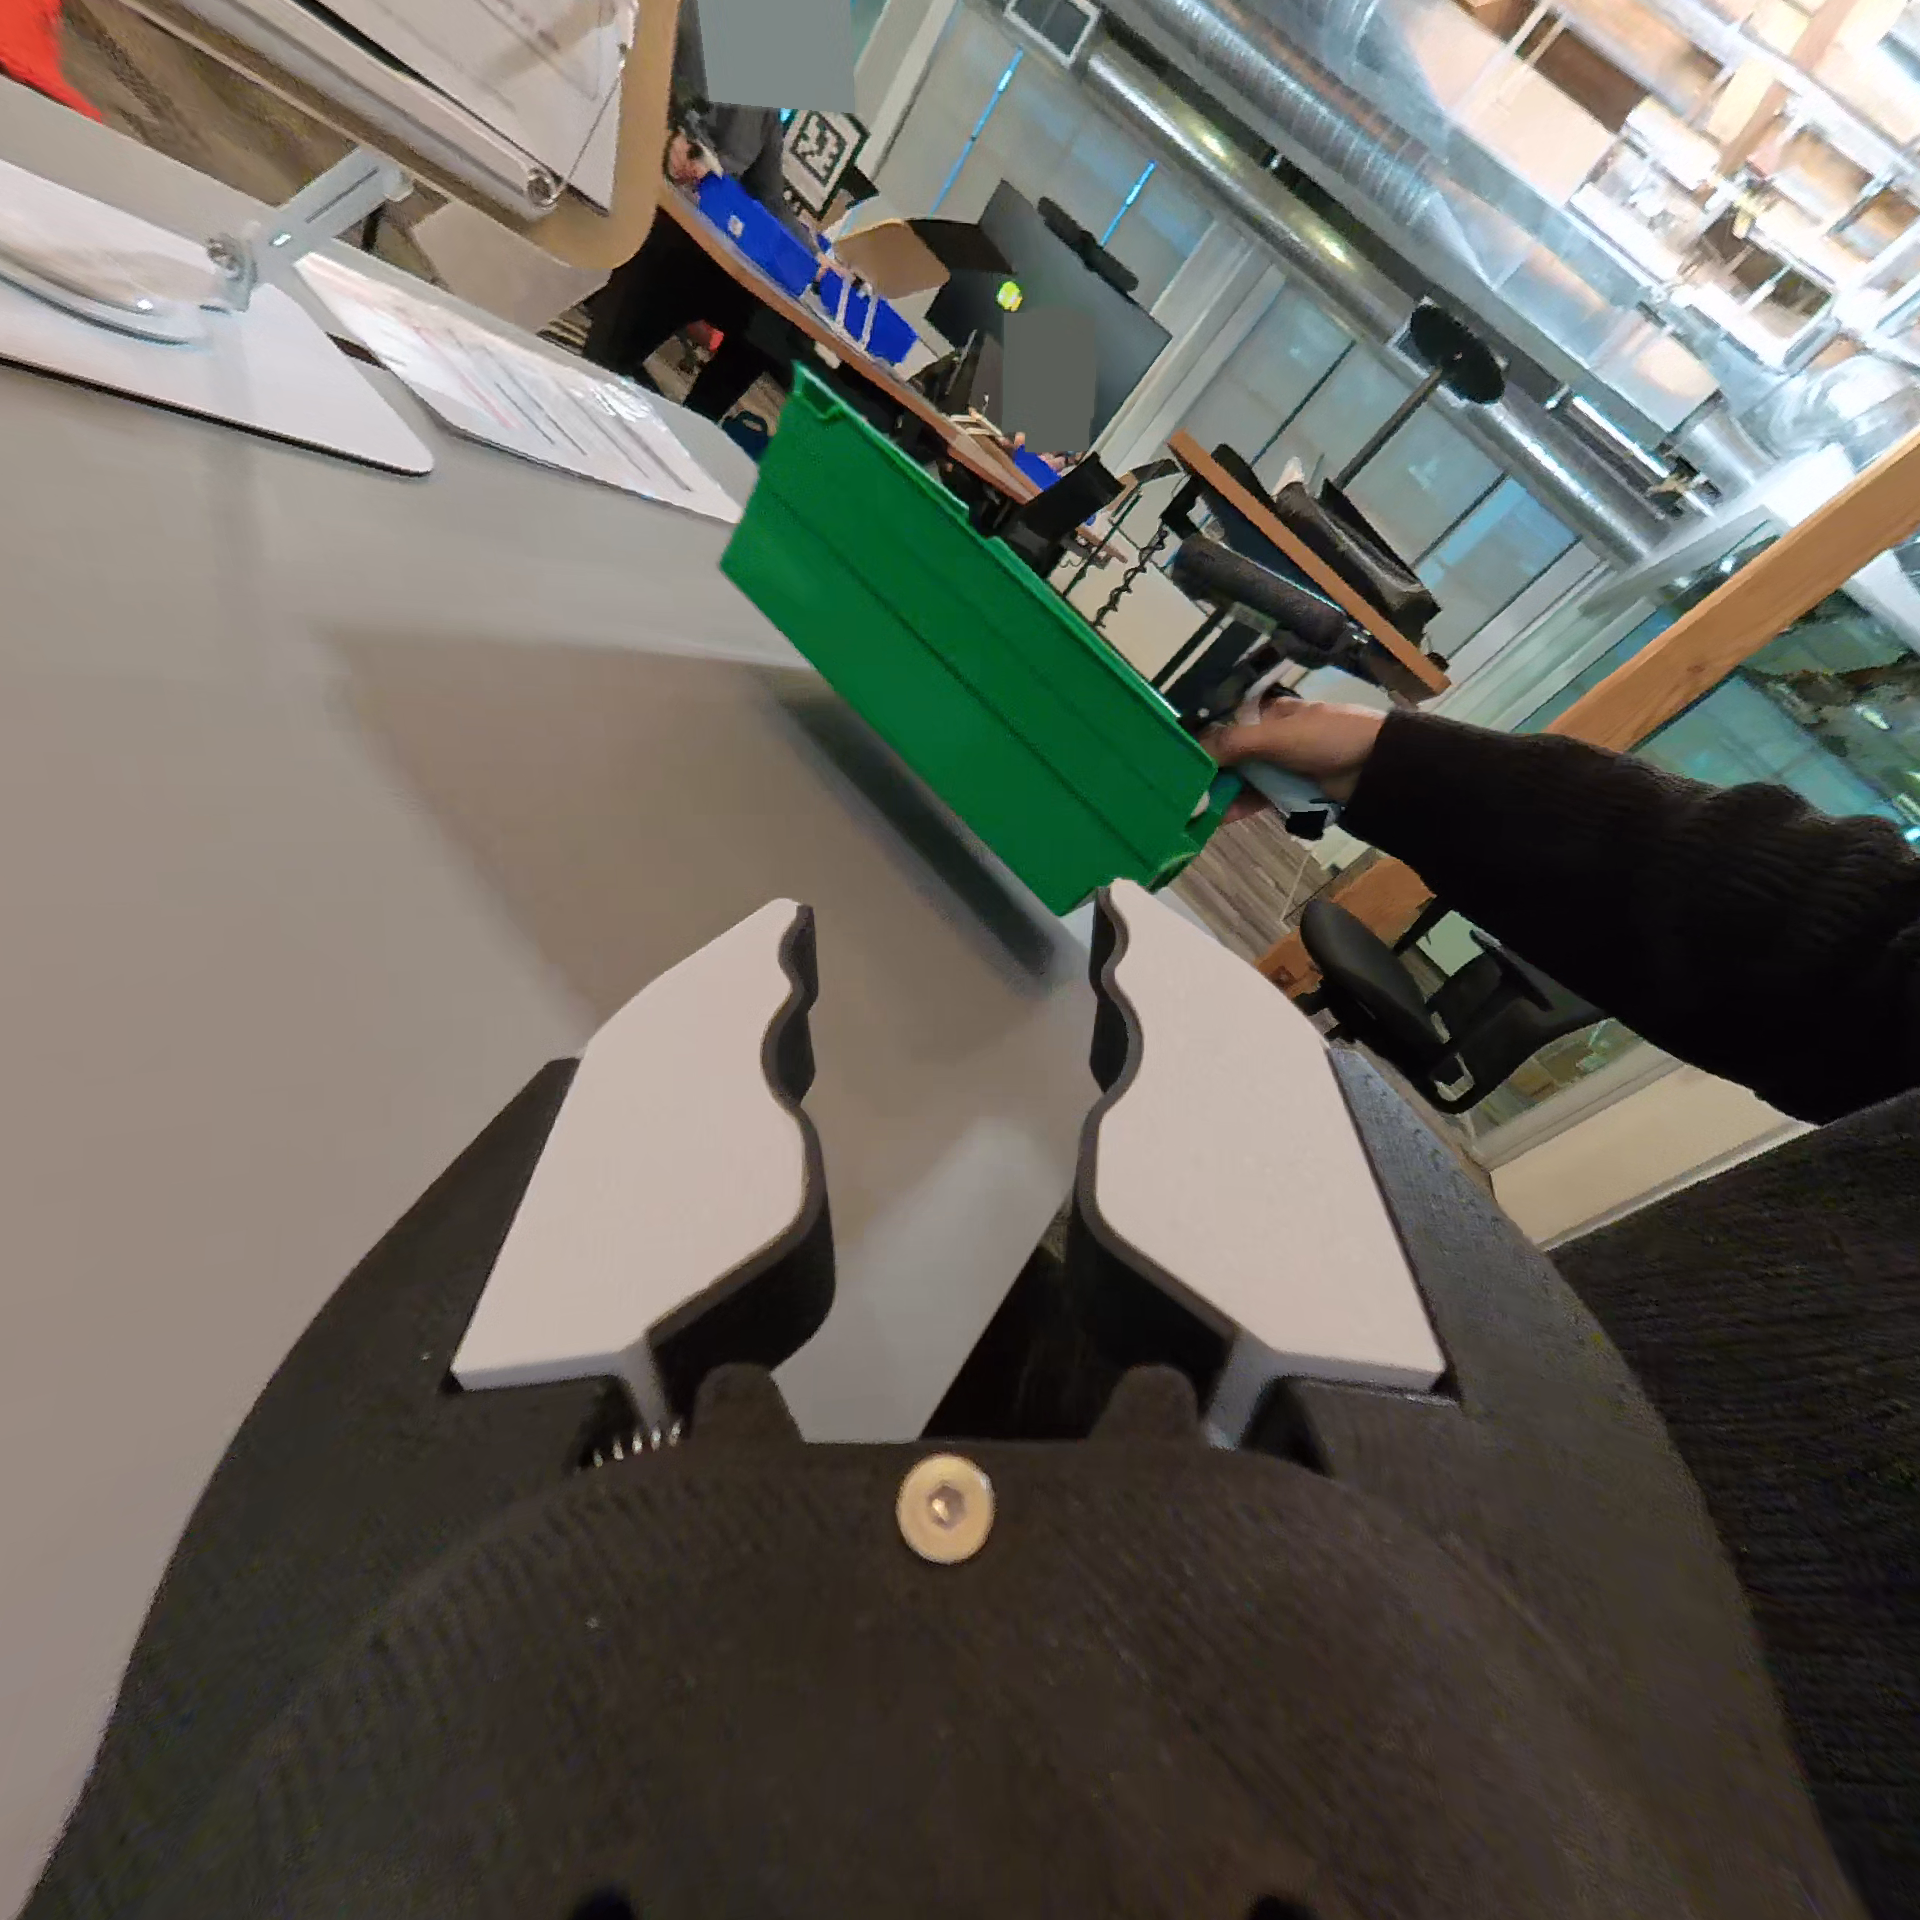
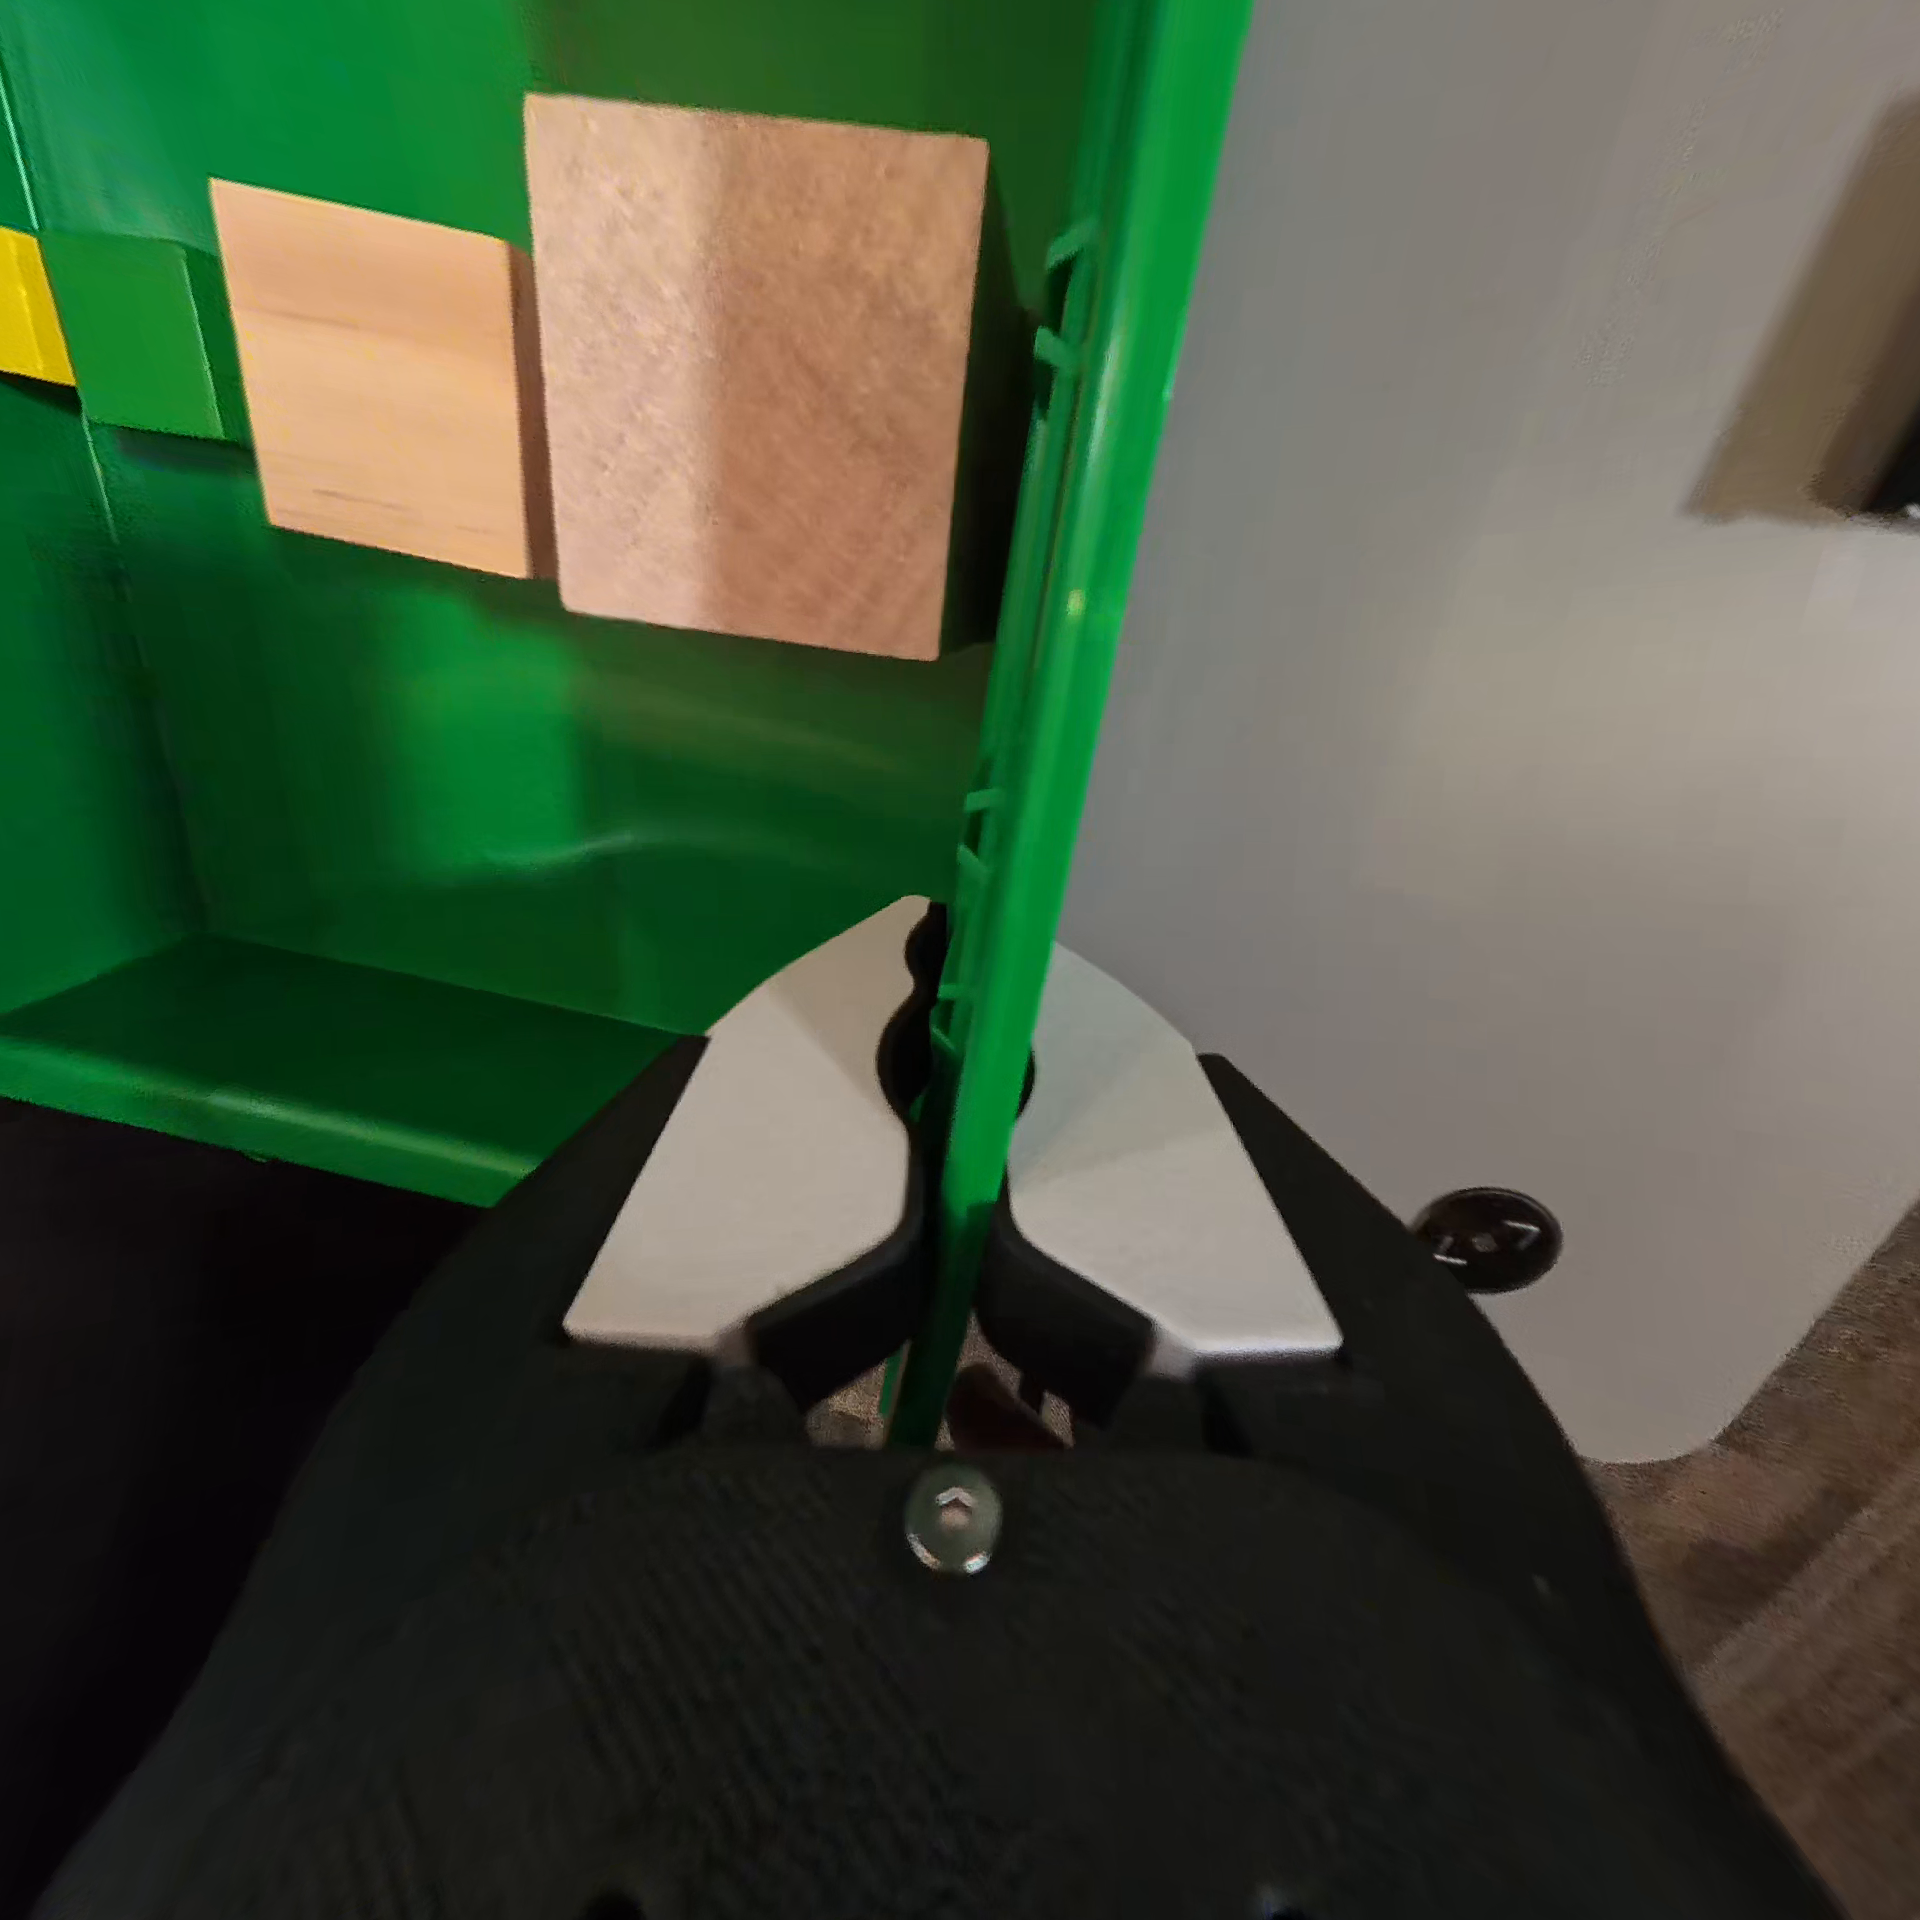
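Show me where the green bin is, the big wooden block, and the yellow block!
green bin (image 1: 966, 665), left wrist view: on its outer side wall.
big wooden block (image 2: 753, 374), right wrist view: middle of its top face.
yellow block (image 2: 26, 307), right wrist view: on the sliver showing at the left edge.

Black ribbed claw (image 1: 951, 935) bodies, grey wavy-edged fingers (image 1: 665, 1143), silver screws, black sleeve (image 1: 1662, 894).

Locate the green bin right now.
The green bin is clamped by its wall in the right gripper, over the far right edge of the grey table in the left wrist view. It sits ahead of the open left gripper, with wooden blocks inside.
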Demonstrator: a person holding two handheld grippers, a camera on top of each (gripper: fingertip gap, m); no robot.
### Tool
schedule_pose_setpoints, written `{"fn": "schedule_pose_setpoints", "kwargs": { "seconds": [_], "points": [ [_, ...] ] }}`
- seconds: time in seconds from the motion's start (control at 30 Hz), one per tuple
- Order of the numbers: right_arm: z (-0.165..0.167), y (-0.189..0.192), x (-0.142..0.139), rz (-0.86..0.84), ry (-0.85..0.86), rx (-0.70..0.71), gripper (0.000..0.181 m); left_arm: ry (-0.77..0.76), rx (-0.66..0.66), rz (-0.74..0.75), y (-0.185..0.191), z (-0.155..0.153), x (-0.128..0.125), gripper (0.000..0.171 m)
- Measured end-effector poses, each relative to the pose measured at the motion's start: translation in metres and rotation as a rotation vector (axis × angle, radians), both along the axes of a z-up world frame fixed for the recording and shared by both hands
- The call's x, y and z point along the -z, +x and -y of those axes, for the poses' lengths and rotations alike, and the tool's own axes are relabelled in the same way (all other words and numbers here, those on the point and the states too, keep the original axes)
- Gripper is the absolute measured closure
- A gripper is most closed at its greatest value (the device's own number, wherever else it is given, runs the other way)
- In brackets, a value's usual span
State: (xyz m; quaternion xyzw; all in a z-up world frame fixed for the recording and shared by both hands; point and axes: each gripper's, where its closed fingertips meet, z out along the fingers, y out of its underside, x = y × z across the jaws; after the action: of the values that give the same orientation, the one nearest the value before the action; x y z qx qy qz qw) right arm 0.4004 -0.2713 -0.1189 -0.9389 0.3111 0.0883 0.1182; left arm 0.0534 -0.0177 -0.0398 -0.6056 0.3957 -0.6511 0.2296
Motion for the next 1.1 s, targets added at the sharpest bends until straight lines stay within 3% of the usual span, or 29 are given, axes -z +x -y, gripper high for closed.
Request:
{"fn": "schedule_pose_setpoints", "kwargs": {
  "seconds": [0.2, 0.47, 0.67, 0.83, 1.0, 1.1],
  "points": [
    [-0.051, -0.04, -0.009, 0.033, -0.058, -0.117, 0.177, 0.005, 0.028, -0.018, -0.033, 0.013, -0.003, 0.118],
    [-0.14, -0.108, 0.007, 0.039, -0.058, -0.165, 0.177, -0.071, -0.104, -0.005, -0.107, -0.01, -0.002, 0.118],
    [-0.205, -0.162, 0.025, 0.103, -0.054, -0.195, 0.177, 0.122, -0.202, -0.145, -0.14, -0.049, 0.013, 0.115],
    [-0.264, -0.202, 0.031, 0.089, 0.03, -0.098, 0.177, 0.008, -0.165, -0.051, -0.146, -0.043, -0.013, 0.118],
    [-0.322, -0.237, 0.025, 0.117, 0.111, 0.043, 0.173, -0.016, -0.07, -0.1, -0.142, -0.024, 0.001, 0.116],
    [-0.344, -0.273, 0.023, 0.099, 0.145, -0.054, 0.166, -0.012, -0.105, -0.109, -0.143, -0.029, 0.006, 0.116]
  ]
}}
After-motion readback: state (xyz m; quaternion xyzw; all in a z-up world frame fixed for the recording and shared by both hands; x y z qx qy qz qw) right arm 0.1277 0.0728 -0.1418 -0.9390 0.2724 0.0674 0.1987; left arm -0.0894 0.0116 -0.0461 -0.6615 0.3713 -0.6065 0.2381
